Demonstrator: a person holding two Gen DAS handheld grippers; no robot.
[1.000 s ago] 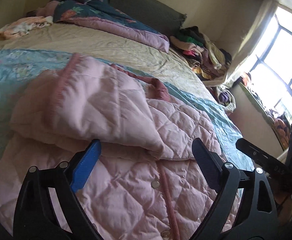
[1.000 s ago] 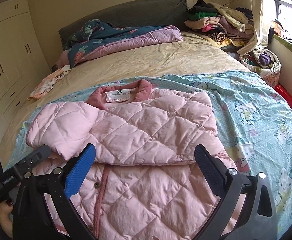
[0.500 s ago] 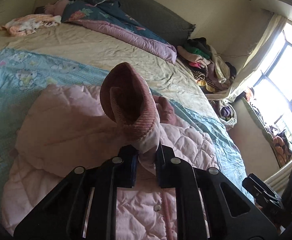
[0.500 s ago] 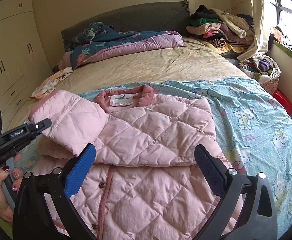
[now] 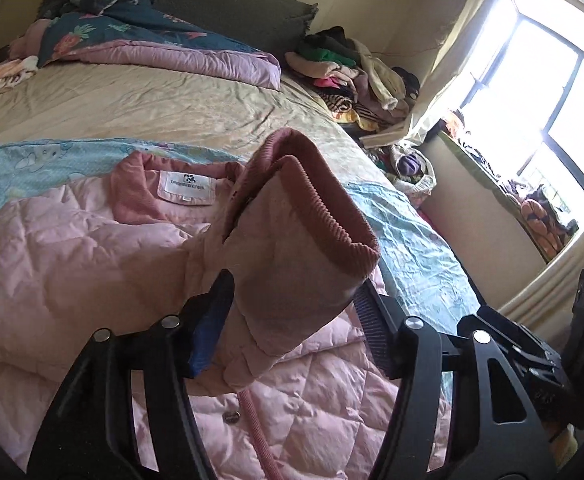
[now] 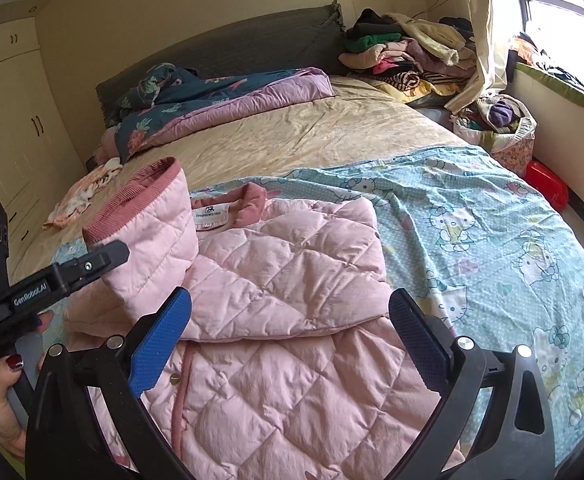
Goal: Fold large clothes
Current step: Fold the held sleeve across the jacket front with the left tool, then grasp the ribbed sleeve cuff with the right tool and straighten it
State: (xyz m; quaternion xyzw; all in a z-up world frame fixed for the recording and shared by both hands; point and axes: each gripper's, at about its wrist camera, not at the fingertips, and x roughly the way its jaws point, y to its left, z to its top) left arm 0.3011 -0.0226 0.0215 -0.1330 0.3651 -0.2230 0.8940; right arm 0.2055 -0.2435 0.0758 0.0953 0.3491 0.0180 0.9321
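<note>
I've got the pink quilted jacket (image 6: 292, 320) lying flat on the blue cartoon sheet (image 6: 491, 240) across the bed (image 6: 292, 136), collar w/ white label (image 5: 188, 186) toward the headboard. Left claw (image 5: 292, 320) is opening, w/ the sleeve (image 5: 295, 248) lifted between its jaws, ribbed cuff (image 5: 331, 208) standing up above the jacket body; right pad looks off the fabric. Right claw (image 6: 288, 340) hangs open over the jacket's front, nothing in it.

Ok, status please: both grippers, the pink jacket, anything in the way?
Left gripper opening, sleeve cuff between its jaws, raised. Right gripper open, empty, over pink quilted jacket. Jacket lies on Hello Kitty sheet. Nothing in the way.
</note>
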